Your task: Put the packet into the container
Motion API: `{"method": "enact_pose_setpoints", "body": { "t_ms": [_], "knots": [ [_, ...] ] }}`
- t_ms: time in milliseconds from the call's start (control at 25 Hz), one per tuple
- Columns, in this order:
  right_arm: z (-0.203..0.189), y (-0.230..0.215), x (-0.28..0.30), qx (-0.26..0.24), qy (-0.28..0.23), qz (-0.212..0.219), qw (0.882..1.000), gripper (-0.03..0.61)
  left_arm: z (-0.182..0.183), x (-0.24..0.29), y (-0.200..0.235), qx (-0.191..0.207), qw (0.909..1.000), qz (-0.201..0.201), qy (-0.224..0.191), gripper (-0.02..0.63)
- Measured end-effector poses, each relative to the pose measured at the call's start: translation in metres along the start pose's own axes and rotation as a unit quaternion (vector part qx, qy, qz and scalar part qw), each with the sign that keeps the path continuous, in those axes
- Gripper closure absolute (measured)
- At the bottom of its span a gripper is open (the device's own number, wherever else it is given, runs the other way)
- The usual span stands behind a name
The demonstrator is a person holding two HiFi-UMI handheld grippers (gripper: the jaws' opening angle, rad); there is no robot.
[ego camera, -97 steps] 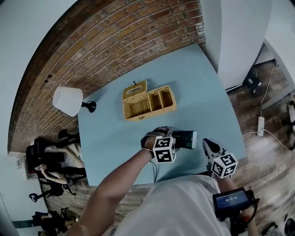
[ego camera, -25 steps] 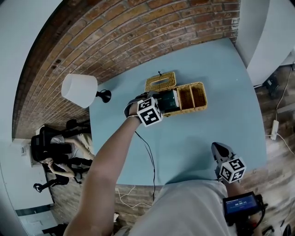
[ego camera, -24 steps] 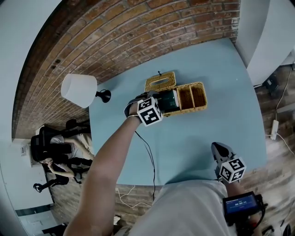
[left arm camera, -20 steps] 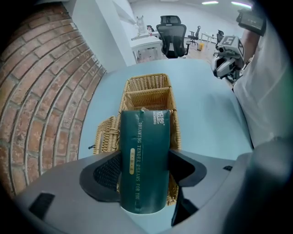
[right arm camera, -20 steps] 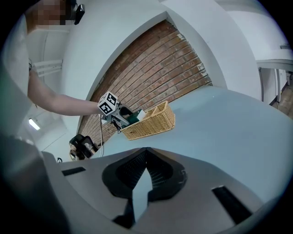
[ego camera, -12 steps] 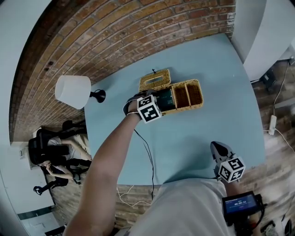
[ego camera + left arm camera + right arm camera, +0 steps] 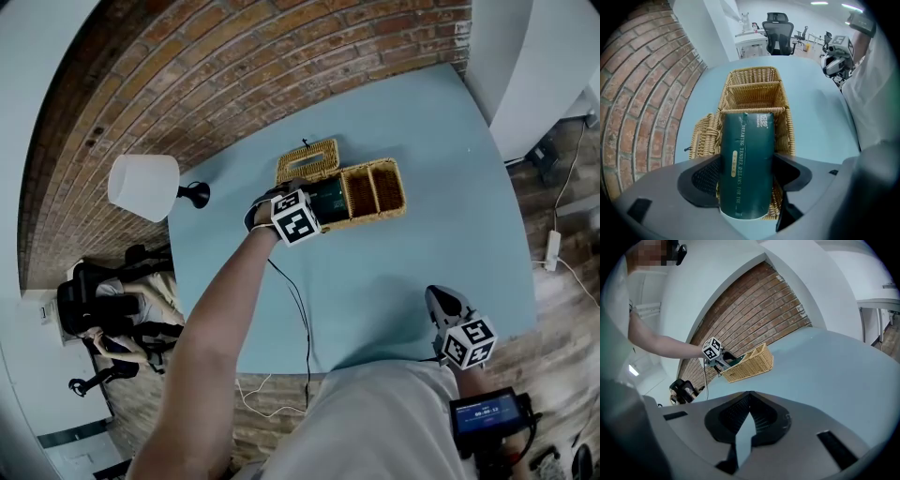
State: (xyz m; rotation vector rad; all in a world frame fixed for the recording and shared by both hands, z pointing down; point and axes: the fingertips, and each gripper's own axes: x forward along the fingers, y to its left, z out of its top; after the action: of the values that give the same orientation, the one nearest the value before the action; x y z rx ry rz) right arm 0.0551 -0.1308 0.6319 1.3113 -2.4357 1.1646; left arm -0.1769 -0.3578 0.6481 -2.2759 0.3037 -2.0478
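A dark green packet [image 7: 747,140] with gold lettering is held between the jaws of my left gripper [image 7: 746,174]. It lies lengthwise over the nearest compartment of the wicker basket [image 7: 754,77], its far end at the first divider. In the head view the left gripper [image 7: 323,201] and the packet [image 7: 330,198] sit at the left end of the basket [image 7: 380,187]. My right gripper [image 7: 438,300] rests apart near the table's front edge, its jaws closed with nothing between them [image 7: 745,416].
The basket's woven lid [image 7: 307,160] lies open behind it, toward the brick wall. A white lamp [image 7: 142,187] stands at the far left corner of the blue table [image 7: 422,253]. A cable runs along the left arm. Office chairs and desks show beyond the table.
Since 3.9 s ago the left gripper carried the packet from the table's front up to the basket. Over the last second it has stayed over the left compartment. The right gripper has not moved.
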Motion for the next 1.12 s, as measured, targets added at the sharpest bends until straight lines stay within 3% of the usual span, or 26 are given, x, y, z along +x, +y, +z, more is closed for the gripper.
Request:
{"method": "enact_pose_setpoints", "body": {
  "t_ms": [160,320,480,680,880,1120],
  "knots": [
    [0.01,-0.001,0.004,-0.009,-0.003,0.009,1.0,0.571,-0.003,-0.018,0.011,-0.036,0.9984,0.039,-0.02,0.272],
    [0.014,0.012,0.015,-0.035,-0.001,0.028,0.999,0.571,-0.018,-0.056,0.015,-0.091,0.9892,0.101,-0.055,0.272],
    [0.015,0.016,0.012,-0.065,0.004,0.048,0.997,0.571,-0.009,-0.081,-0.014,-0.126,0.9789,0.129,-0.097,0.273],
    [0.014,0.024,0.014,-0.092,0.006,0.072,0.993,0.571,-0.005,-0.093,-0.063,-0.167,0.9661,0.134,-0.144,0.273],
    [0.035,0.038,0.018,-0.127,0.002,0.117,0.985,0.571,0.015,-0.12,-0.109,-0.232,0.9358,0.14,-0.226,0.299],
    [0.053,0.065,0.022,-0.167,-0.011,0.139,0.976,0.571,0.019,-0.155,-0.164,-0.29,0.8869,0.144,-0.33,0.529]
  ]
}}
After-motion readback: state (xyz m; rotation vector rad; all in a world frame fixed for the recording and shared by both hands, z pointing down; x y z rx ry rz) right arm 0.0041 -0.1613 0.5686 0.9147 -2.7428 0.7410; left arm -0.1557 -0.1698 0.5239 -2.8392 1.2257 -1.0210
